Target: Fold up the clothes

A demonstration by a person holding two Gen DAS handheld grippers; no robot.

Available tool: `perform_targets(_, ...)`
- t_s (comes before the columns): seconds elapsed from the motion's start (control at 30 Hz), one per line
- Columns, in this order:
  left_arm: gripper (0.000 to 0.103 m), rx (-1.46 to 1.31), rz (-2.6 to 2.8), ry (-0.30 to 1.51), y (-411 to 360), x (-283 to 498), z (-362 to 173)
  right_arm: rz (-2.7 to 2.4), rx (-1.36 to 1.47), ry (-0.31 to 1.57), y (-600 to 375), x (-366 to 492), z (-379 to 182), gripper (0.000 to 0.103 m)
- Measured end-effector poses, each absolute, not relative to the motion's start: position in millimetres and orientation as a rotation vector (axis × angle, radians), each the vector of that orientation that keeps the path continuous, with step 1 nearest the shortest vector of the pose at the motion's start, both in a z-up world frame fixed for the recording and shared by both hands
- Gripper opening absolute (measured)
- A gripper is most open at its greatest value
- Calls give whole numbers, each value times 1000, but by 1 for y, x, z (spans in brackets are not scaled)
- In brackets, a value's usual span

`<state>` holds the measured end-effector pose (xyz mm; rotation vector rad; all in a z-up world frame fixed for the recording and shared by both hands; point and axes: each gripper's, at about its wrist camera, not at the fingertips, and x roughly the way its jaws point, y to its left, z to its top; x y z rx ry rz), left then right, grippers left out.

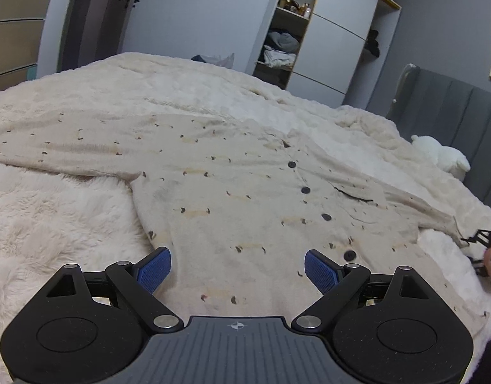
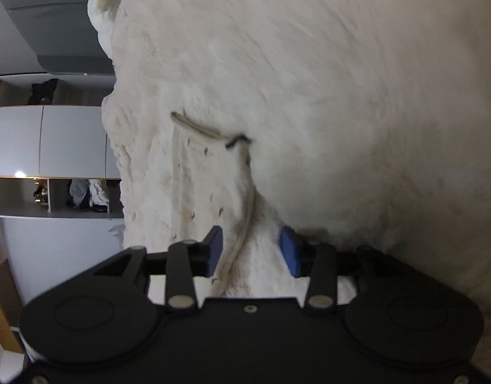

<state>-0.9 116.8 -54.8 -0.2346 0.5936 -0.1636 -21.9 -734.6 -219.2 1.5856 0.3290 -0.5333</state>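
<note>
Left gripper (image 1: pixel 237 270) is held wide apart above the hem of the cream cardigan (image 1: pixel 245 198), nothing pinched. Right gripper (image 2: pixel 250 249) is spread too, w/ the sleeve cuff edge (image 2: pixel 242 224) running between its pads (not clamped). Cardigan is laid flat, buttons up, on the fluffy blanket (image 1: pixel 53 217).

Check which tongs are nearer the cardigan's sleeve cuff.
Right. The right tongs straddle the sleeve cuff, jaws open around it. The left tongs hover open over the cardigan's bottom hem.
</note>
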Motion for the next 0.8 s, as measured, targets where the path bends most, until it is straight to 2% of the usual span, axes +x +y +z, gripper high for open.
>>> perform_targets(0.07, 88, -225, -165, 598, 118, -1, -52, -528, 1613, 281, -743, -13, -223, 38)
perform_targets(0.13, 88, -206, -161, 601, 122, -3, -45, -563, 1550, 268, -756, -4, -215, 3)
perform_targets(0.23, 88, -159, -77, 625, 133, -8, -34, -656, 1377, 312, -767, 3, -190, 2)
perform_targets(0.27, 88, -148, -55, 629, 139, -10, -29, -680, 1320, 337, -767, 5, -182, 2)
perform_targets(0.33, 88, -133, -24, 640, 150, -15, -24, -699, 1265, 382, -763, 5, -174, 18)
perform_targets(0.47, 88, -142, 2, 703, 174, -25, -16, -653, 1139, 452, -744, 3, -154, 29)
perform_targets(0.57, 88, -220, -81, 836, 187, -31, -20, -531, 1016, 531, -709, -6, -126, 37)
perform_targets(0.63, 88, -257, -128, 898, 187, -34, -29, -407, 918, 594, -670, -19, -106, 50)
perform_targets(0.67, 87, -284, -161, 951, 187, -35, -39, -348, 886, 633, -650, -25, -97, 51)
perform_targets(0.7, 85, -297, -172, 986, 185, -35, -48, -263, 848, 670, -622, -35, -88, 52)
perform_targets(0.8, 67, -323, -186, 1058, 181, -39, -71, -95, 789, 734, -561, -64, -80, 60)
